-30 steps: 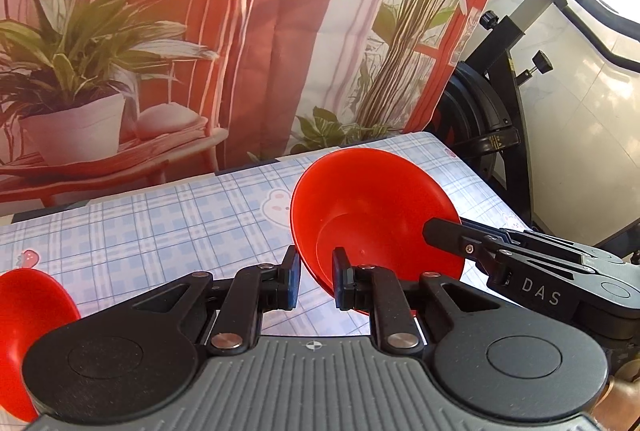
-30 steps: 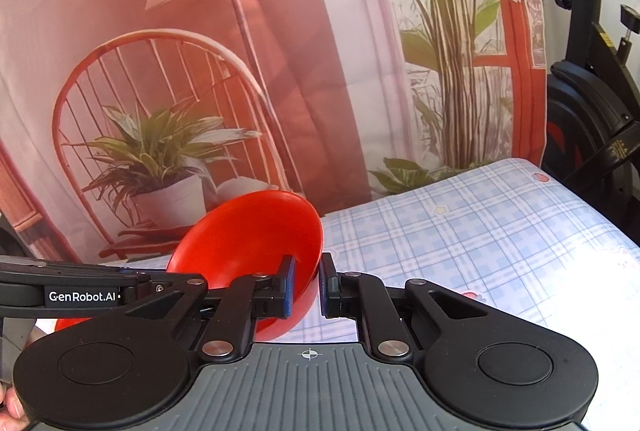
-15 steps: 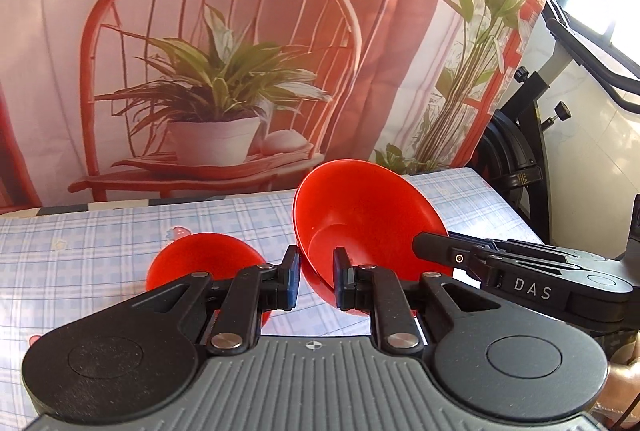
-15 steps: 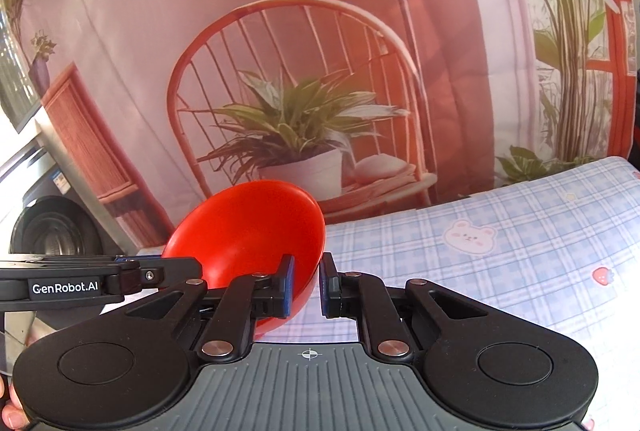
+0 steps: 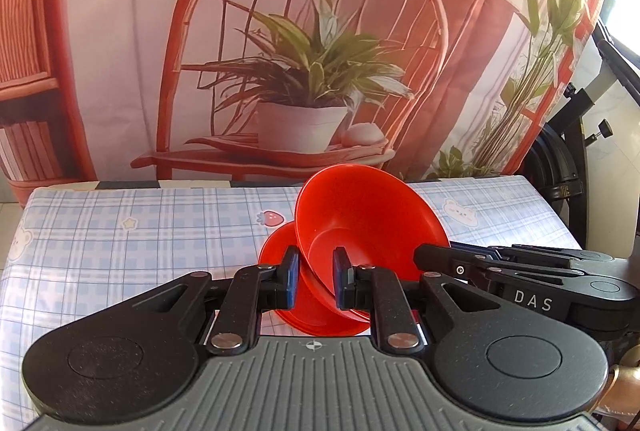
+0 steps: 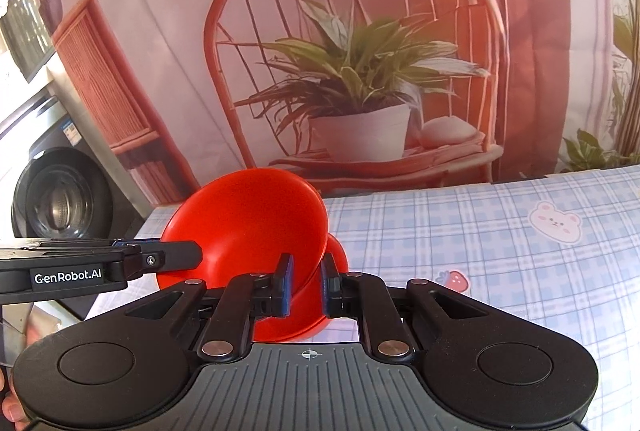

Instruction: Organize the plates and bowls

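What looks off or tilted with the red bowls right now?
The upper red bowl is tipped steeply on its side, pinched at opposite rims by the left hand-held gripper and right hand-held gripper, above the lower red bowl.

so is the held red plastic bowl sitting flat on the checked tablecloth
No, the red plastic bowl is tilted in the air, pinched at opposite rims by both tongs, above a second red bowl.

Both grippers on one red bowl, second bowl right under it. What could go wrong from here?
1. The held red bowl is pinched only at its rim by the left gripper and right gripper; thin grips, so it may slip or twist.
2. It hangs tilted over the lower red bowl on the table; lowered unlevelled, it may knock that bowl aside instead of nesting.
3. Uneven release could tip it.
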`<state>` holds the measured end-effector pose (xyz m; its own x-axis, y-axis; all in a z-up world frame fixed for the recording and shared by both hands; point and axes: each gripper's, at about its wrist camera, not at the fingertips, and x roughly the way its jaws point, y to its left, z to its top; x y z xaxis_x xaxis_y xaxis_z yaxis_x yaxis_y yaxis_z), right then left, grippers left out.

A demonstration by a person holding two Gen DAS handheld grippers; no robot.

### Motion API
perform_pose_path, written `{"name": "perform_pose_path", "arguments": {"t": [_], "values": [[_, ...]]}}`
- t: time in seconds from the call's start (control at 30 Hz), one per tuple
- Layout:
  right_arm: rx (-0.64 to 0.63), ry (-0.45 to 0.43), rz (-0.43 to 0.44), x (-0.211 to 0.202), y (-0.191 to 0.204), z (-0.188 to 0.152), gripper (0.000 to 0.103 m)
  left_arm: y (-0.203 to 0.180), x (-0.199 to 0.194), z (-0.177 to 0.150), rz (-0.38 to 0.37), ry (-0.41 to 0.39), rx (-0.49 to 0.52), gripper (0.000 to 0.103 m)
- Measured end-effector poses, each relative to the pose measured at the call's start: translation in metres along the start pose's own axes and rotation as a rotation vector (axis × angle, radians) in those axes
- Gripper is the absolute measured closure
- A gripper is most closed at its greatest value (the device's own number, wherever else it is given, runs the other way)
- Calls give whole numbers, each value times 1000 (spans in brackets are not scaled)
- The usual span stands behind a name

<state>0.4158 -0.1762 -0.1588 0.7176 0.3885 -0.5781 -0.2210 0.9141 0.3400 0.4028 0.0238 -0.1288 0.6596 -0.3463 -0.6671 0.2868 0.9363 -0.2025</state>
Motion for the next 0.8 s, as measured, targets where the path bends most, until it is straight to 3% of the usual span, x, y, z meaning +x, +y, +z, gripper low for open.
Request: {"name": "perform_pose_path", "arguments": {"t": [0.43,0.5,0.6,0.8], "values": [[-2,67,-36,36,-9,-12,88,15,30,-12,-4,37,14,85],[-7,67,-39,37,-9,-15,84,16,31,-14,-7,40,23,82],[-6,75,-40,39,-8,-19,83,21,32,-13,-26,51,10,66],[11,91,-38,46,-11,-21,80,34,29,-14,-29,32,-34,64]]}}
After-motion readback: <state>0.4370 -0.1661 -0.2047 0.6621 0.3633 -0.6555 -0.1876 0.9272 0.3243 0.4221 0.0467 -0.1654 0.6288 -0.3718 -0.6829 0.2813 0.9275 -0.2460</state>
